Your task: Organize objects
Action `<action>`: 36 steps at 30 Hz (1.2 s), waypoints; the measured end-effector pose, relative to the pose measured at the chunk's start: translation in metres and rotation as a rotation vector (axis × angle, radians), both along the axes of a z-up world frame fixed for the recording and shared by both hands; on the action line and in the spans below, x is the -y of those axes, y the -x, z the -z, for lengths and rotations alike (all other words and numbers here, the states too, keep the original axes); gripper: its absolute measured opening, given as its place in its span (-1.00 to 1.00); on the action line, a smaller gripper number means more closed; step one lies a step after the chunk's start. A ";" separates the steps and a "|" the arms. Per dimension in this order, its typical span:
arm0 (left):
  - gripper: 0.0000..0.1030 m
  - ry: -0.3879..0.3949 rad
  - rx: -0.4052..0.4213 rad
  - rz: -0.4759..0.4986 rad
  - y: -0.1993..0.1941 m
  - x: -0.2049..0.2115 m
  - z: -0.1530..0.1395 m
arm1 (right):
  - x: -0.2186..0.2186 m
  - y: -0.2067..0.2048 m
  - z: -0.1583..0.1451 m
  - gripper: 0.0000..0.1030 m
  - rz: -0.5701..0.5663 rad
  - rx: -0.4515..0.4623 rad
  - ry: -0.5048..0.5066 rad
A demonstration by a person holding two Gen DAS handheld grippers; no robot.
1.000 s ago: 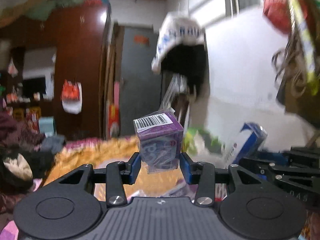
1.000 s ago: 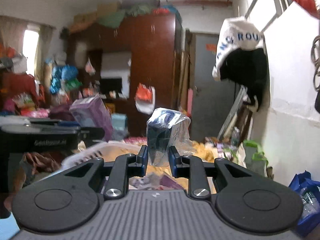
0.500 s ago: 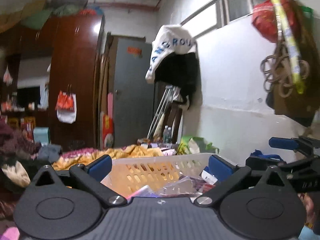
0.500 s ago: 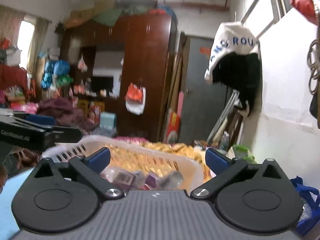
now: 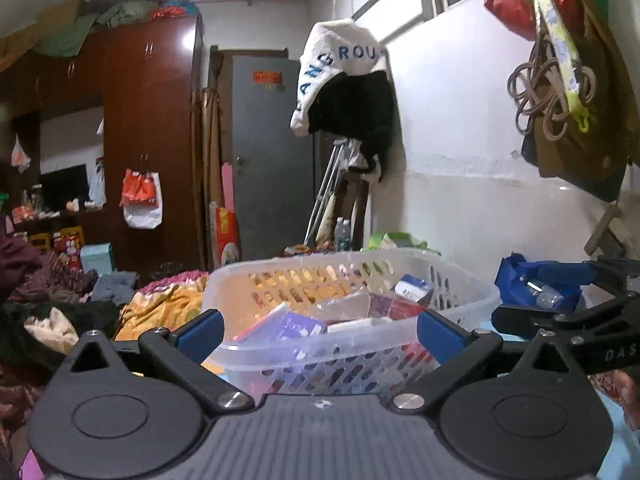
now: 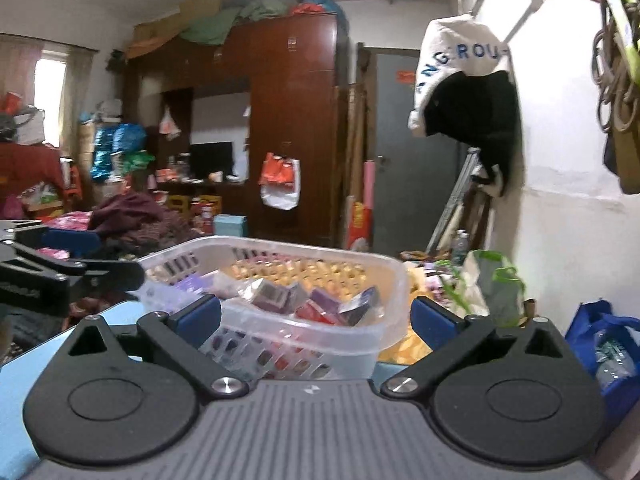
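A translucent white plastic basket (image 5: pixel 460 280) (image 6: pixel 384 268) stands on a light blue surface right in front of both grippers. It holds several small boxes and packets, among them a purple box (image 5: pixel 296 326) (image 6: pixel 276 294). My left gripper (image 5: pixel 318 330) is open and empty, just short of the basket's near rim. My right gripper (image 6: pixel 316 320) is open and empty, also at the near rim. The right gripper shows at the right of the left wrist view (image 5: pixel 568 312); the left gripper shows at the left of the right wrist view (image 6: pixel 60 276).
A white wall with hanging bags and a cap (image 5: pixel 340 68) is on the right. A blue bag (image 6: pixel 608 344) with a bottle sits low right. Yellow cloth (image 5: pixel 160 304), clothes and a brown wardrobe (image 6: pixel 292 128) lie behind the basket.
One second ago the left gripper held a purple box and the right a plastic-wrapped item. Both opened and let them go; the grippers now sit lower, by the basket.
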State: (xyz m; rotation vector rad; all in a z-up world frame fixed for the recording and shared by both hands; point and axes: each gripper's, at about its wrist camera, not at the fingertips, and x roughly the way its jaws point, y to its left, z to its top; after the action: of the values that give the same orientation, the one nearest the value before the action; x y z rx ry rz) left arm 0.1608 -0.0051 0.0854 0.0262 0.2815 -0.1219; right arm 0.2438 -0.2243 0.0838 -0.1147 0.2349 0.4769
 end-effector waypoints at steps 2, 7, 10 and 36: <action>1.00 0.004 -0.009 0.007 0.000 0.000 0.002 | -0.002 0.002 0.002 1.00 0.013 0.004 0.022; 1.00 0.011 -0.036 0.004 -0.001 -0.001 0.007 | -0.006 0.000 0.007 1.00 0.041 -0.002 0.028; 1.00 0.006 -0.038 0.003 -0.001 0.000 0.008 | -0.005 0.000 0.009 1.00 0.055 -0.015 0.018; 1.00 0.010 -0.050 0.001 0.004 0.010 0.008 | 0.000 -0.001 0.010 1.00 0.054 -0.044 -0.012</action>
State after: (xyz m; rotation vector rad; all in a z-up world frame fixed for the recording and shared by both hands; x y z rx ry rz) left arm 0.1568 -0.0148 0.0772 0.0136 0.3310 -0.1251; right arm 0.2444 -0.2244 0.0734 -0.0862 0.2778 0.4277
